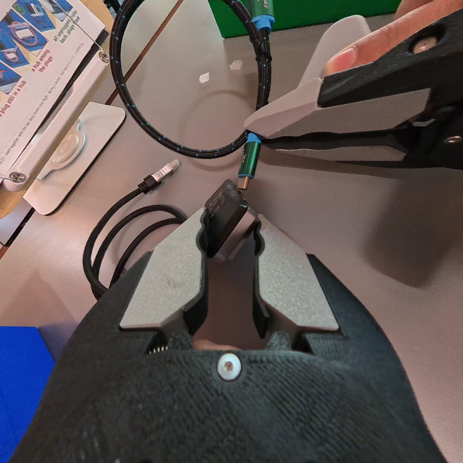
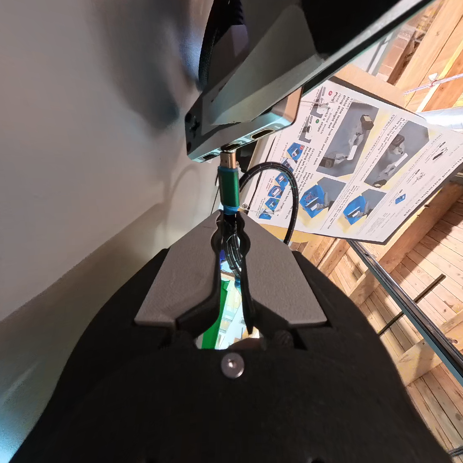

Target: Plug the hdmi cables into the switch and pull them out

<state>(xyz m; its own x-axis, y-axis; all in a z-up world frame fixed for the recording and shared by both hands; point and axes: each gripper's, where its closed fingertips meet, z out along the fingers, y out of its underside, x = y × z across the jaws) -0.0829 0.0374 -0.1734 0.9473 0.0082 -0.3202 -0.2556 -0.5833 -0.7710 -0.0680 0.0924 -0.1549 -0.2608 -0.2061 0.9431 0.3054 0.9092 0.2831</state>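
Observation:
My left gripper [image 1: 231, 220] is shut on the small black and grey HDMI switch [image 1: 226, 215] and holds it tilted above the table. My right gripper [image 2: 229, 220] is shut on the braided cable just behind the green HDMI plug [image 2: 228, 186]. The plug's metal tip sits at the mouth of the middle port of the switch [image 2: 240, 125]. In the left wrist view the same plug [image 1: 249, 160] meets the switch's far end, with the right gripper [image 1: 253, 131] behind it. A second cable with a silver plug [image 1: 164, 172] lies loose on the table to the left.
The green-plug cable loops in a ring [image 1: 120, 82] on the grey table [image 1: 325, 238], its other green plug [image 1: 259, 10] near a green box. A printed instruction sheet on a stand [image 1: 37, 62] stands at left. A blue block [image 1: 20, 375] sits at lower left. Two small white caps [image 1: 204, 77] lie on the table.

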